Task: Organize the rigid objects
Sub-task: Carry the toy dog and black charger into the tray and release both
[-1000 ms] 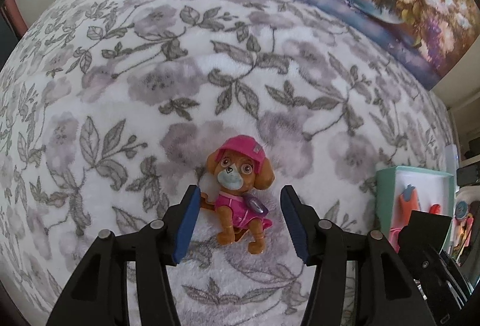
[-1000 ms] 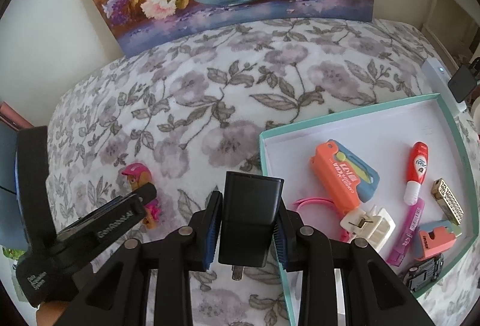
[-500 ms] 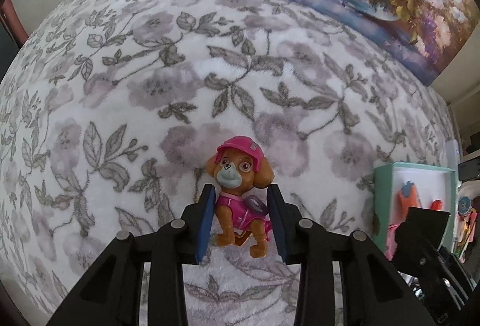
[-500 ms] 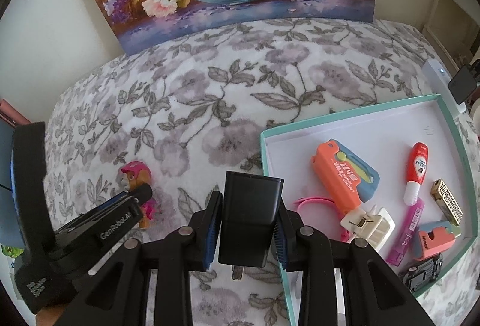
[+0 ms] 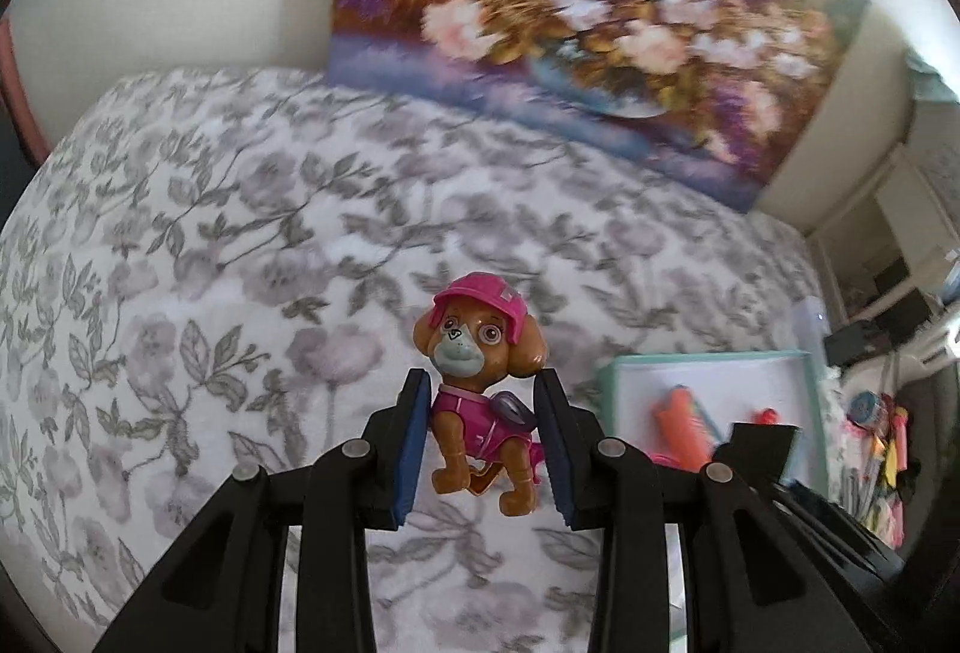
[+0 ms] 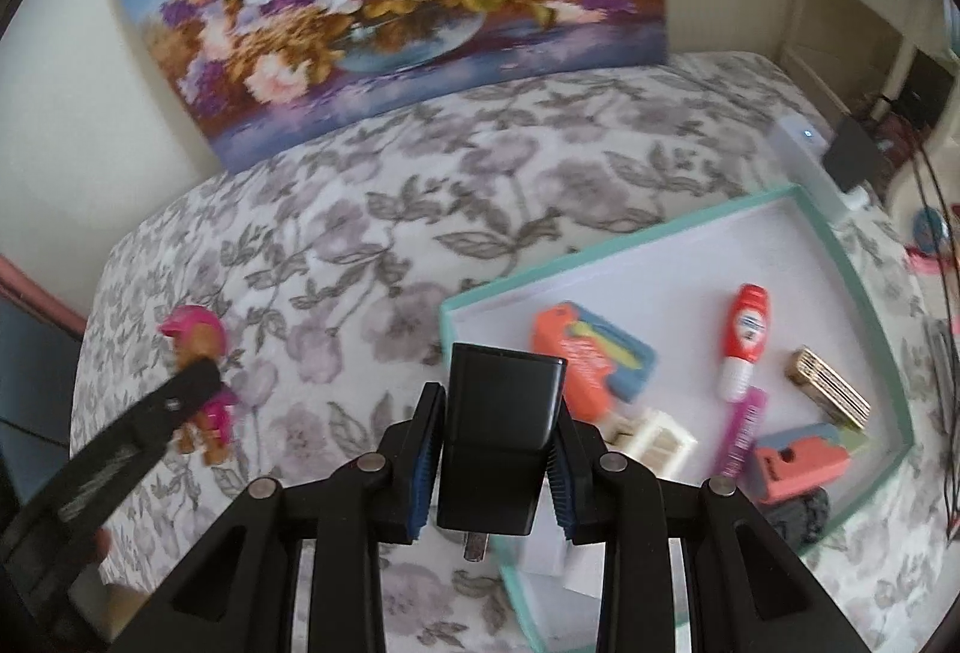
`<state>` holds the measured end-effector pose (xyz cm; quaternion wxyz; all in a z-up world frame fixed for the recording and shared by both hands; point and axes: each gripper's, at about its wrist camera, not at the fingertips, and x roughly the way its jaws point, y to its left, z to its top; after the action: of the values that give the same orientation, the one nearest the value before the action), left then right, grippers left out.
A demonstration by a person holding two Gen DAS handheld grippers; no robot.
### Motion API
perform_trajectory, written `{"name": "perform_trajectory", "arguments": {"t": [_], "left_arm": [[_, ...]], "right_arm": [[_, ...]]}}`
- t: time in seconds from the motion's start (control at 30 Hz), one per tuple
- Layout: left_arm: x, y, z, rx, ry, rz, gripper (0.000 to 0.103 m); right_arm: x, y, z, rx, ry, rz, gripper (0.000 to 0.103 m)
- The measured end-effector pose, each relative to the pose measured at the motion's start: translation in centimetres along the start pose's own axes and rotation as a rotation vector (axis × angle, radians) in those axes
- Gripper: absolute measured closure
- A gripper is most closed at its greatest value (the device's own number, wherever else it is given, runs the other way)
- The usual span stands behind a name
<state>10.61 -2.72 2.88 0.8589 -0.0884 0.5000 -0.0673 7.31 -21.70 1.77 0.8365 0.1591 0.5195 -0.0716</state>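
My left gripper is shut on a brown toy dog in a pink cap and vest, lifted clear of the flowered blanket. The same dog hangs in the left gripper at the left of the right wrist view. My right gripper is shut on a black plug adapter, its metal prong pointing down, above the near corner of the teal-rimmed white tray. In the tray lie an orange and blue case, a red-capped tube and several other small items.
A flower painting leans on the wall behind the bed. A white device with a small light and a dark block sit past the tray's far edge. Cables and clutter lie at the right, off the bed.
The left jaws closed on the toy dog and lifted it off the blanket. The right gripper shifted with the adapter toward the tray's corner.
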Motion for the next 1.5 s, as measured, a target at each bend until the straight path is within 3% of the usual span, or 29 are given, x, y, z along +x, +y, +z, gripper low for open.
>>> {"name": "perform_trajectory", "arguments": {"t": [0.4,0.67,1.5], "left_arm": [[-1.8,-8.4,-3.6,0.181,0.005,-0.068,0.066],[-0.7,-12.5,-7.2,0.258,0.075,-0.097,0.066],[2.5,-14.6,-8.7,0.303,0.157,-0.089,0.066]], "right_arm": [[-2.3,-8.1,-1.5,0.112,-0.02,-0.076,0.069],[-2.4,-12.2,-1.9,0.158,-0.005,-0.111,0.069],[-0.6,-13.3,-2.0,0.145,0.037,-0.121,0.068]]}}
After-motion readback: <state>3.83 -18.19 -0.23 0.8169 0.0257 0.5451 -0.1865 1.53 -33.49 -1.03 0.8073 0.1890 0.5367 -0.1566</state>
